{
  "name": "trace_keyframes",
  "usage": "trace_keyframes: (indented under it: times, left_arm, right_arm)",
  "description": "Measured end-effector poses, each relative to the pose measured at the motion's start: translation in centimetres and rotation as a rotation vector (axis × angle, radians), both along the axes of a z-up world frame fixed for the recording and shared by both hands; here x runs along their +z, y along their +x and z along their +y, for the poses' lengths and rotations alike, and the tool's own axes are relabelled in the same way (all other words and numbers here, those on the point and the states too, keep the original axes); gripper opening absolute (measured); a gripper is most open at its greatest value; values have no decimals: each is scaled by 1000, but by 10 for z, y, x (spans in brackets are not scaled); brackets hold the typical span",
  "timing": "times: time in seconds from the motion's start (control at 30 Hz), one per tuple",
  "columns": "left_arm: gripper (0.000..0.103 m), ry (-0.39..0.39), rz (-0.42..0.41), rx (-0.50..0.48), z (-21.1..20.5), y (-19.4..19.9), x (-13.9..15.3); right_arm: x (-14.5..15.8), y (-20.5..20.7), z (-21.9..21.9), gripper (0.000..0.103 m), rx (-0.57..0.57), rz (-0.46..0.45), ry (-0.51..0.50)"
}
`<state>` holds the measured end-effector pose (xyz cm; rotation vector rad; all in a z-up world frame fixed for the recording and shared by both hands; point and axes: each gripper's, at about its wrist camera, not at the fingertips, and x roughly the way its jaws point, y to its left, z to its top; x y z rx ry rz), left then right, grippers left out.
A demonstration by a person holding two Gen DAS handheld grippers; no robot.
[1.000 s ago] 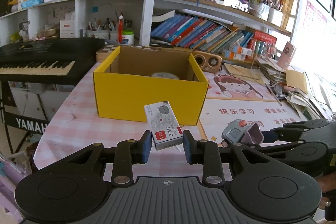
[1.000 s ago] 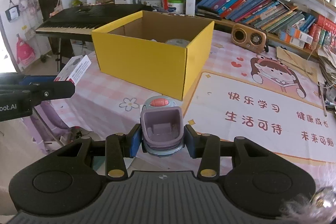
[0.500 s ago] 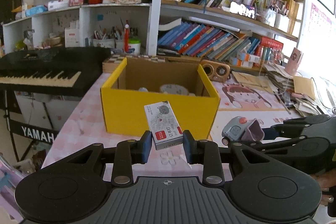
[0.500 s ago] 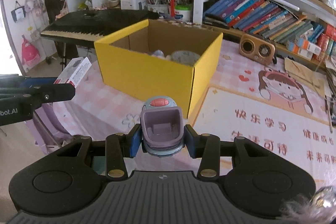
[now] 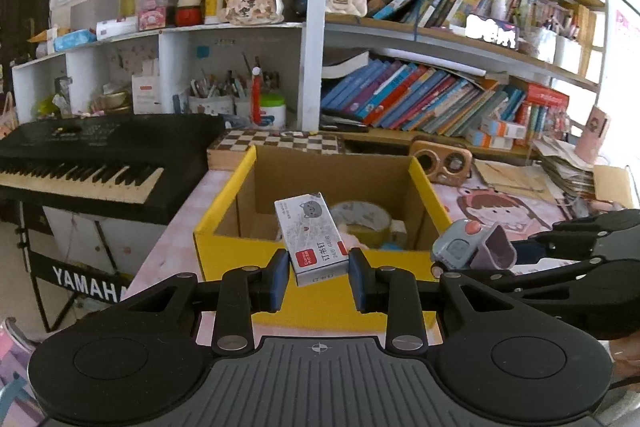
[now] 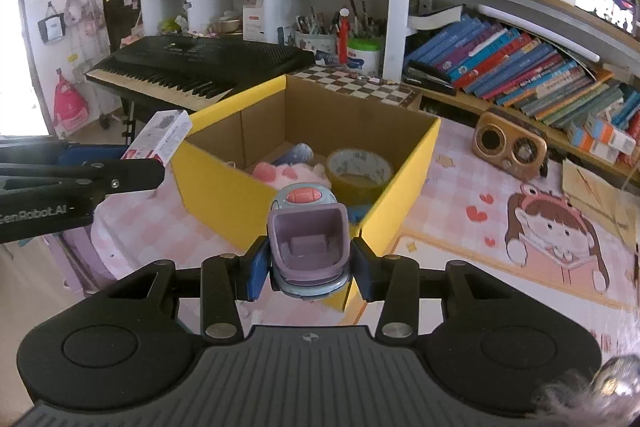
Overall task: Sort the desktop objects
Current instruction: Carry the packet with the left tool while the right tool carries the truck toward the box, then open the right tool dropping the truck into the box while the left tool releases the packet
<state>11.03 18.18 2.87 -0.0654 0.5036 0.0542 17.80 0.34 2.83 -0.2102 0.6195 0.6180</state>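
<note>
My left gripper [image 5: 318,275] is shut on a white staple box [image 5: 310,237] with a red label, held just in front of the yellow cardboard box's near rim [image 5: 320,307]. The right gripper [image 6: 308,267] is shut on a small grey and purple sharpener toy [image 6: 306,239] with a red button, near the yellow box [image 6: 380,203] at its near right corner. Inside the box lie a roll of yellow tape [image 6: 358,167], a pink plush [image 6: 288,173] and a bluish item. Each gripper shows in the other's view: the right one [image 5: 472,251] and the left one [image 6: 158,147].
A black keyboard [image 5: 80,163] stands left of the pink checked table [image 6: 440,171]. Behind the box are a chessboard [image 5: 280,143], a wooden speaker [image 6: 508,147] and shelves crammed with books. A cartoon desk mat [image 6: 520,227] and stacked papers [image 5: 560,167] lie to the right.
Both grippers have moved forward and a little up toward the yellow box, still gripping their objects. The box looks closer and its inside has come into view.
</note>
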Motion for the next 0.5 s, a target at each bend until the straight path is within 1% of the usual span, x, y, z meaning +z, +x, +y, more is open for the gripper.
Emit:
trace_keyframes:
  times: [0.1, 0.37, 0.43, 0.47, 0.5]
  left_arm:
    - [30, 10, 8, 14, 3, 18, -2]
    - [30, 30, 60, 45, 12, 71, -10]
    - [30, 41, 72, 39, 14, 84, -9]
    - [30, 47, 83, 38, 14, 90, -10]
    - [30, 54, 99, 34, 15, 98, -11]
  right_arm:
    - [1, 17, 5, 41, 16, -3, -4]
    - [2, 74, 23, 40, 85, -10, -40]
    - [4, 88, 28, 31, 101, -4, -39]
    - [5, 95, 30, 16, 116, -4, -38]
    - [7, 100, 33, 16, 126, -7, -45]
